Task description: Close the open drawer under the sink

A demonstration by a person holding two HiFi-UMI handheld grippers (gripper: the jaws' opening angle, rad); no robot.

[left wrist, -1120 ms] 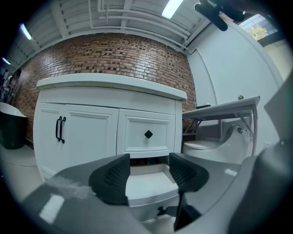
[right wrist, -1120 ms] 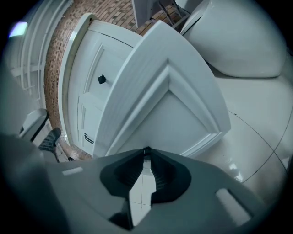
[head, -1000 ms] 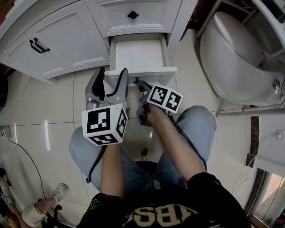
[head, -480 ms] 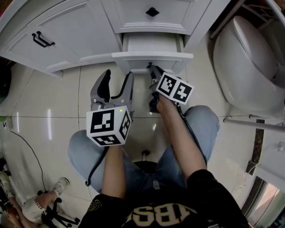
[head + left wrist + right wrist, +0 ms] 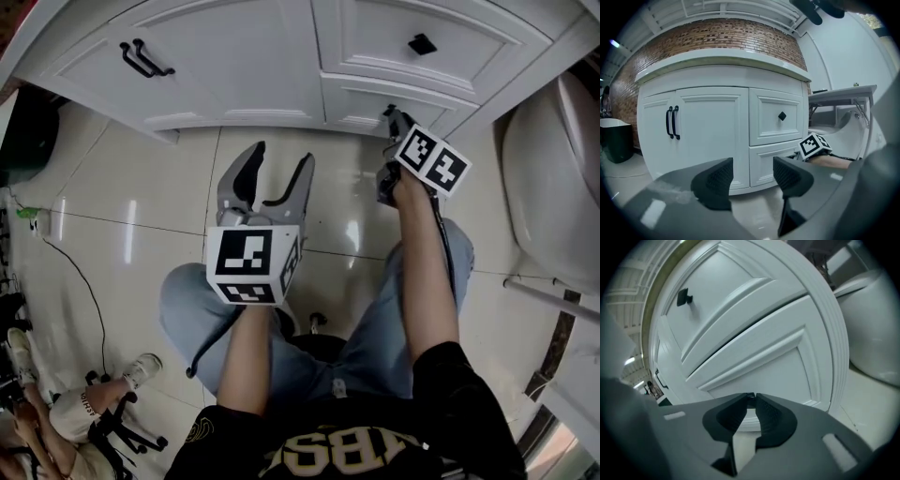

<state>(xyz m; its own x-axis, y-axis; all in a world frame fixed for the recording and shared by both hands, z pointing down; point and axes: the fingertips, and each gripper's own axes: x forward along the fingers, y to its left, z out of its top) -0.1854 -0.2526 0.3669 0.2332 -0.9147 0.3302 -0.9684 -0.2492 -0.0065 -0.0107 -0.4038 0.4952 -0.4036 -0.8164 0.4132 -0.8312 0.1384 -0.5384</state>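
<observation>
The lower drawer (image 5: 370, 98) of the white sink cabinet sits with its front flush with the cabinet face, below the upper drawer with a black knob (image 5: 421, 43). My right gripper (image 5: 388, 112) is shut with nothing held, its tips against the lower drawer front (image 5: 759, 357). The right gripper view shows the pads meeting at the right gripper (image 5: 752, 397). My left gripper (image 5: 278, 171) hangs open over the floor tiles, short of the cabinet, empty. From the left gripper (image 5: 750, 176) I see the lower drawer (image 5: 774, 159) and the right gripper's marker cube (image 5: 814, 145).
Cabinet doors with black handles (image 5: 145, 58) stand to the left. A white toilet (image 5: 553, 159) is close on the right. A dark bin (image 5: 28, 131) stands far left. A cable (image 5: 75, 272) runs over the floor; someone's shoe (image 5: 141, 370) is at lower left.
The drawer slid from well open to flush with the cabinet. My shut right gripper went forward with its front. The left gripper stayed open and clear of the cabinet.
</observation>
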